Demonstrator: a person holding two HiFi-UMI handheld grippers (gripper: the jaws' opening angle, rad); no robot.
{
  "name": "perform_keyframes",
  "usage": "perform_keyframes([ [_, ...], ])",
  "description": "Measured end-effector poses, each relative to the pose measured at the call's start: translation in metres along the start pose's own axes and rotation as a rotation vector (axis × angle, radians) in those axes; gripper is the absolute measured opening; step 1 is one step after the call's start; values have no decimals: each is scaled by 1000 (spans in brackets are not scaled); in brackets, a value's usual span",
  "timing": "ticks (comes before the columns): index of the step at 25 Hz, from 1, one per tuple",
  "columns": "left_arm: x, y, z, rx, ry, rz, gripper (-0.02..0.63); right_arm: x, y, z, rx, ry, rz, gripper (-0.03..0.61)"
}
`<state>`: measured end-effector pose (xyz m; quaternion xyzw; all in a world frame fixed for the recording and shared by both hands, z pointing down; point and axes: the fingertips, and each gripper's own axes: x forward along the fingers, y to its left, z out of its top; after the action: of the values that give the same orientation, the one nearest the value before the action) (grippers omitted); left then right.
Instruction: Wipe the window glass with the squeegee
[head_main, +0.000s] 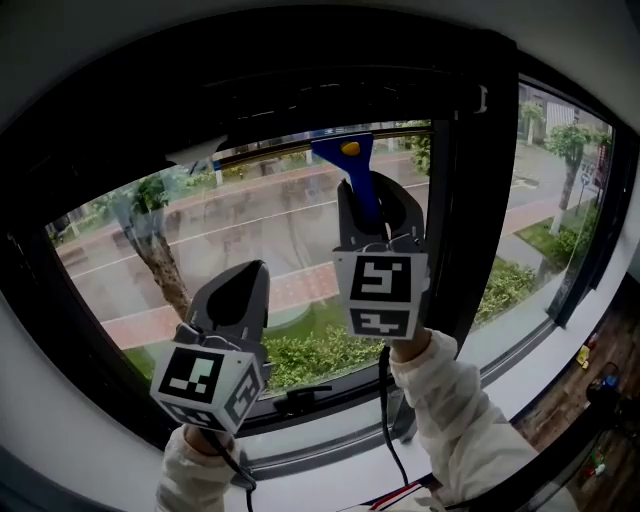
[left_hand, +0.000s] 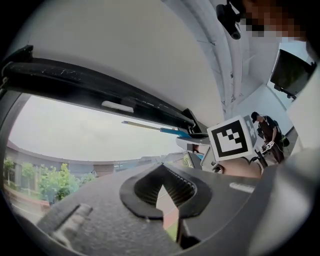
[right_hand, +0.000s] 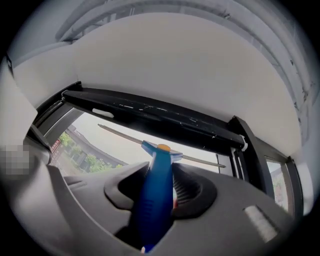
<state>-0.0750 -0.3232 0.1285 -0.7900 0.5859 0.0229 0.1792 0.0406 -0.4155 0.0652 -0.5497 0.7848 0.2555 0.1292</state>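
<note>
The blue squeegee (head_main: 361, 187) stands upright against the window glass (head_main: 240, 240), and its thin blade (head_main: 300, 143) lies along the pane's top edge, just under the black frame. My right gripper (head_main: 375, 197) is shut on the squeegee's handle (right_hand: 156, 195); the blade (right_hand: 125, 134) runs across in front of it. My left gripper (head_main: 238, 290) hovers lower and to the left, in front of the glass. It is shut with nothing between its fingers and touches nothing. From the left gripper view (left_hand: 162, 189) the squeegee (left_hand: 165, 130) shows up to the right.
A black vertical frame post (head_main: 470, 200) bounds the pane on the right, with a second pane (head_main: 545, 190) beyond. A black window handle (head_main: 300, 397) sits on the bottom rail above the white sill (head_main: 500, 345). A person (left_hand: 267, 132) stands in the room behind.
</note>
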Motion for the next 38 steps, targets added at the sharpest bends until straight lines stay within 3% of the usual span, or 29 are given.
perform_keyframes([
  [9, 10, 5, 28, 38, -28, 4, 0, 18, -11, 6, -80, 15, -32, 147],
  [19, 14, 11, 15, 32, 3, 27, 0, 49, -10, -2, -19, 77, -26, 147],
  [38, 6, 8, -60, -64, 122, 17, 0, 29, -1, -42, 12, 111, -37, 147],
])
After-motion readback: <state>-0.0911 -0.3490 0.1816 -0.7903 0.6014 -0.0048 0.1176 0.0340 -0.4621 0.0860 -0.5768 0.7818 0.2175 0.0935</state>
